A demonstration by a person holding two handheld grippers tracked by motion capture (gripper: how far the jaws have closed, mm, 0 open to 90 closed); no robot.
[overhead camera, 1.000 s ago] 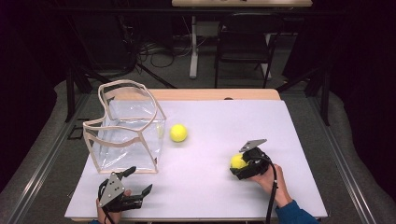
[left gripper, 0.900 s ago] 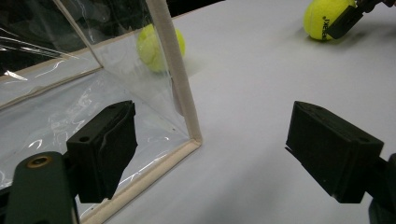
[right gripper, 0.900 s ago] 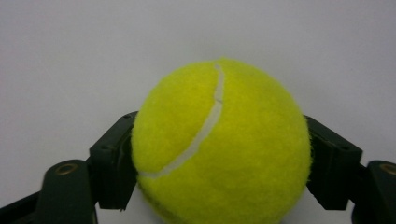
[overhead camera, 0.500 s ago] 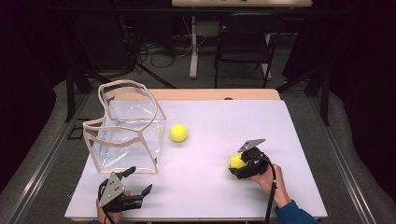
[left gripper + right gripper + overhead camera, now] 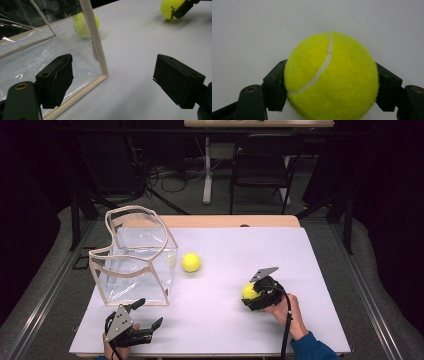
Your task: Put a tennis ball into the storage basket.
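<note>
1. The right hand-held gripper [image 5: 251, 296] is pinching a yellow tennis ball [image 5: 331, 77] at the near right of the white table [image 5: 320, 270]; its jaws have just been closing, and both black pads are now pressing on the ball's sides.

2. In the right gripper view, the held ball is sitting between the jaws with its curved white seam facing the camera. Its felt is looking fuzzy, bright and clean. In the high view it appears to be resting on or just above the table; which one cannot be told.

3. The left hand-held gripper [image 5: 149, 316] is waiting at the near left edge of the table, its jaws spread with nothing between them, just in front of a clear plastic bag [image 5: 135, 265] with beige trim that is standing open at the top.

4. A second tennis ball [image 5: 191, 262] is lying on the table just right of the bag, well apart from the held one.

5. What could go wrong, as a judgement: the pads are gripping a round, springy surface at two small spots, so a quick lift or a tilt could be letting the ball squirt out and roll off the table.

6. The soft bag walls are sagging inward, so a ball dropped against the trim could be bouncing out rather than falling in.
</note>
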